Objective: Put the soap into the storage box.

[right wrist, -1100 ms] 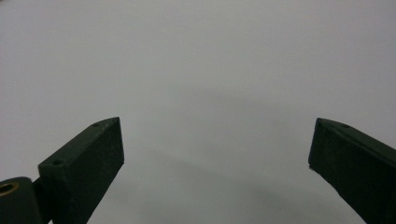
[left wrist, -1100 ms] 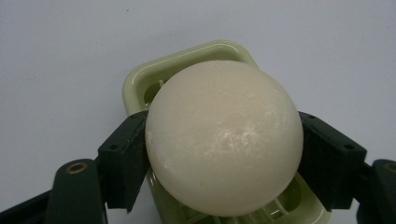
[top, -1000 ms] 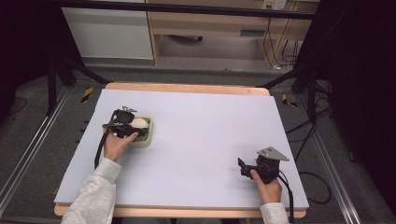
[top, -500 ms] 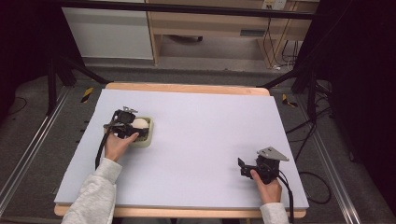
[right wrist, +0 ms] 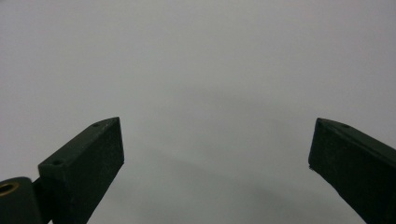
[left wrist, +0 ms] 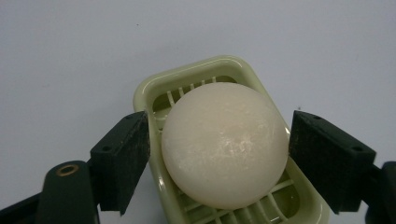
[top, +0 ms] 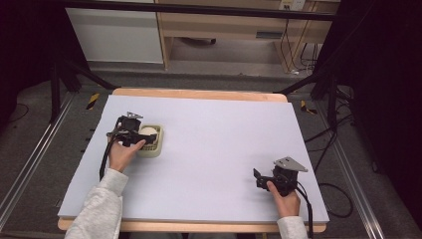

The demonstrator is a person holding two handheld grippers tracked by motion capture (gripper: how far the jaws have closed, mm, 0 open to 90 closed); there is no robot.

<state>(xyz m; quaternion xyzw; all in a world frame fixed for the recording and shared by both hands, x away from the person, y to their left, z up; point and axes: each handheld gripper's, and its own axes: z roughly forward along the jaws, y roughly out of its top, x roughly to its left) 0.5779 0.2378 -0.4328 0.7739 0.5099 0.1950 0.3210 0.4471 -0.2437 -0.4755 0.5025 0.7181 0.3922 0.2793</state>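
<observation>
Covering most of the table [top: 209, 164] is a pale sheet, bare around the soap dish [top: 153, 141] at its left side; nothing lies between the dish and the grippers, and the right gripper [top: 257, 178] rests well apart, near the sheet's front right corner, its jaws spread wide over plain surface. In the high view the green, slotted dish has its long axis running roughly front to back on the table; in the left gripper view it runs away from the camera, slightly slanted. A round white soap [left wrist: 225, 143] lies in the dish, toward its near end, domed side up. The left gripper [top: 133, 135] sits at the dish from the left, held by a hand [top: 122, 154] in a grey sleeve. Its jaws have just been opening: they now stand one on each side of the soap, with a thin gap at the left pad [left wrist: 122, 163] and another at the right pad [left wrist: 327, 158], neither pressing on it.
</observation>
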